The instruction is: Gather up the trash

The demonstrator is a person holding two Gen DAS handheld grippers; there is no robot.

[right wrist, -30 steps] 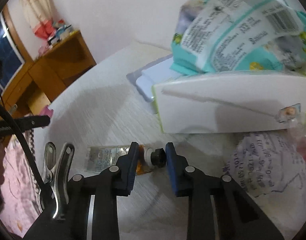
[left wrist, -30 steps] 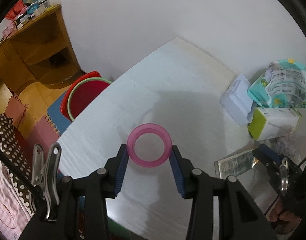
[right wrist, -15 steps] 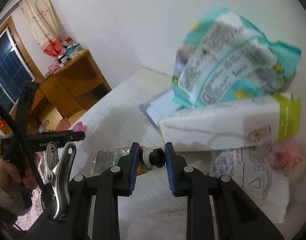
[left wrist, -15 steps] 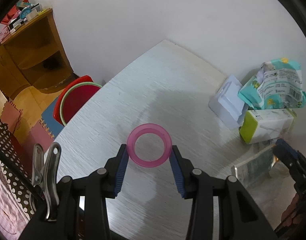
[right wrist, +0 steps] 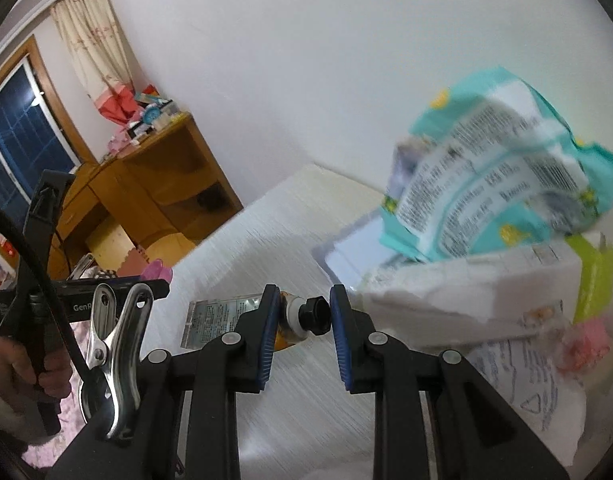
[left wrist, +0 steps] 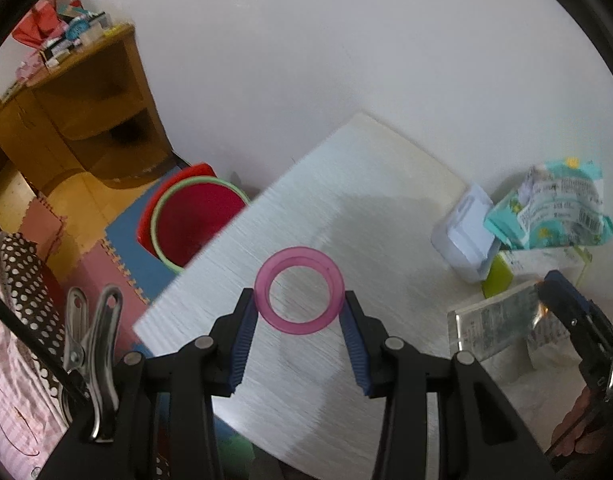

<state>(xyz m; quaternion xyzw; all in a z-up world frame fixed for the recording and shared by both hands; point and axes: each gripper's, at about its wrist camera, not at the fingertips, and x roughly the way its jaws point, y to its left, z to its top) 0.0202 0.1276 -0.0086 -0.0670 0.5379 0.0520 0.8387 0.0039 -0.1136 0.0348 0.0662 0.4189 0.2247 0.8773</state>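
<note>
Pink translucent plastic: a ring sits between the blue pads of the left gripper, both pads pressed to its outer rim; it is clear of the white table below, its opening facing the camera.
Ring axis: the hole faces along the fingers' line; the ring has no long axis.
Right gripper: its pads clamp the neck end of a squeezed tube, just behind the black cap.
Tube long axis: crosswise to the fingers, the flat crimped end sticking out left of the left finger and the cap pointing right, lying in the gap between the pads.
Tube from the left wrist view: the tube hangs from the right gripper at the right edge, above the table.
Right of the left gripper: a white flat pack, a teal printed bag and a white box with lime end, crowded at the table's far right.
Beyond the right gripper: the teal bag lies on the white box; printed paper lies right of the fingers.
Left of the left gripper: a red basin with green rim stands on the floor beside the table edge, on foam mats.
Far left: a wooden desk.
Obstruction: nothing lies on the table directly under either held item.
</note>
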